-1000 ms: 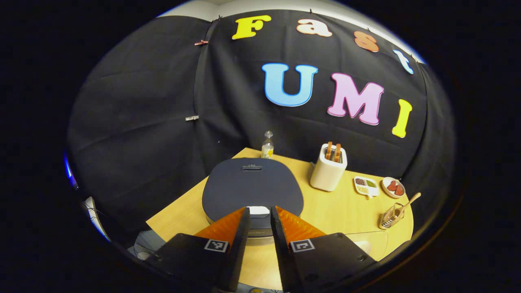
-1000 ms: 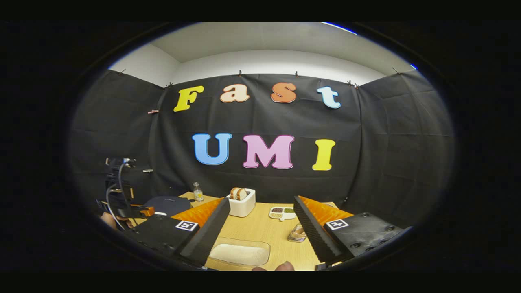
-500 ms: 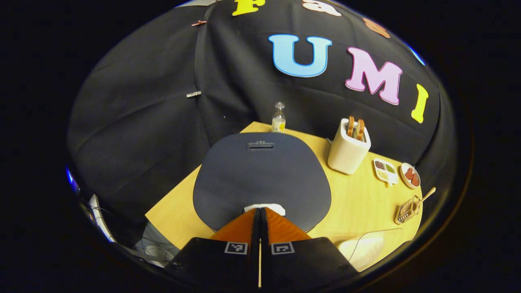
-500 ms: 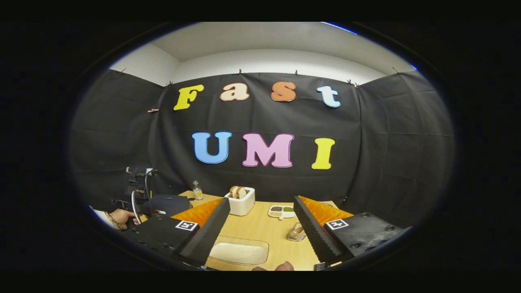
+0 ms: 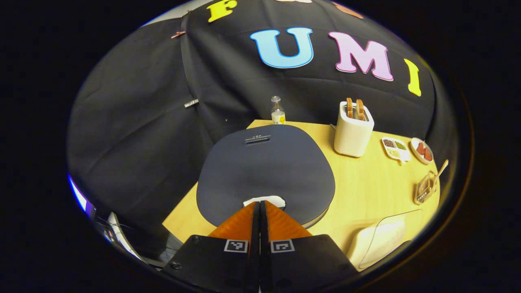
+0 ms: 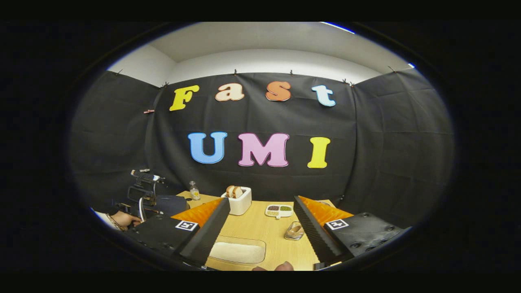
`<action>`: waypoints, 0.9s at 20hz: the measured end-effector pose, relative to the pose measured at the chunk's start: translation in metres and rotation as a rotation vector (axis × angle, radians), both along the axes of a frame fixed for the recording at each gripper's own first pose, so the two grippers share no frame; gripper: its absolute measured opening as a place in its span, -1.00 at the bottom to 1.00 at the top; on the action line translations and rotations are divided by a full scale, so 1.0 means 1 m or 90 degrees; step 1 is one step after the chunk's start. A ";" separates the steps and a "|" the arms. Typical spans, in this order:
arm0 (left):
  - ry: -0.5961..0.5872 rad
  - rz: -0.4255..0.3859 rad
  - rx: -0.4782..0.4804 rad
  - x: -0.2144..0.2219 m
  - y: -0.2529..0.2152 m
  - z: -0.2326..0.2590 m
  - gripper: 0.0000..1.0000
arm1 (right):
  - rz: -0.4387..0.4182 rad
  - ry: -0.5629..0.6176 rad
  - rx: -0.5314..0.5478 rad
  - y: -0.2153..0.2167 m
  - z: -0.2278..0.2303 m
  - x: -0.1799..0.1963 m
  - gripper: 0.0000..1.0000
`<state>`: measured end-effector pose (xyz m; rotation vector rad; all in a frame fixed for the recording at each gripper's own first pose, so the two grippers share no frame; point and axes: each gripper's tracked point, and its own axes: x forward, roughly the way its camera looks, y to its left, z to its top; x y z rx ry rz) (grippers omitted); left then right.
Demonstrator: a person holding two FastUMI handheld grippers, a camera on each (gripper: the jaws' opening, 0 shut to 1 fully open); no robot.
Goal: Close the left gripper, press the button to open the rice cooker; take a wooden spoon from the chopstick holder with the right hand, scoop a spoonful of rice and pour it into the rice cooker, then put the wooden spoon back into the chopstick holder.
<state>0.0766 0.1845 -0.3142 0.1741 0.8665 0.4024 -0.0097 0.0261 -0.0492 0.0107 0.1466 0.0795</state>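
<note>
— Left tongs, how do they stand?
— Pressed together, orange fingers flat against each other with nothing between them, tips at the white button on the near edge of the rice cooker. Whether they touch it I cannot tell. Its dark lid is down.
— And the right tongs?
— Spread wide and empty, above the wooden table. Just ahead of them, low between the fingers, lies a clear tray of rice.
— Where is the spoon?
— Beyond the tray, just beside the right finger: the wooden spoon stands tilted in the small holder.
— Farther on?
— A divided dish, then a white toaster with bread in it. A small bottle stands at the table's far edge, left of the toaster. Far to the left, a hand holds the other tongs at the cooker.
</note>
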 end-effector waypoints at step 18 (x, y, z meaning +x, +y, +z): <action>-0.013 0.039 -0.072 0.012 0.003 -0.008 -0.89 | 0.049 0.015 -0.016 0.033 -0.007 0.009 0.96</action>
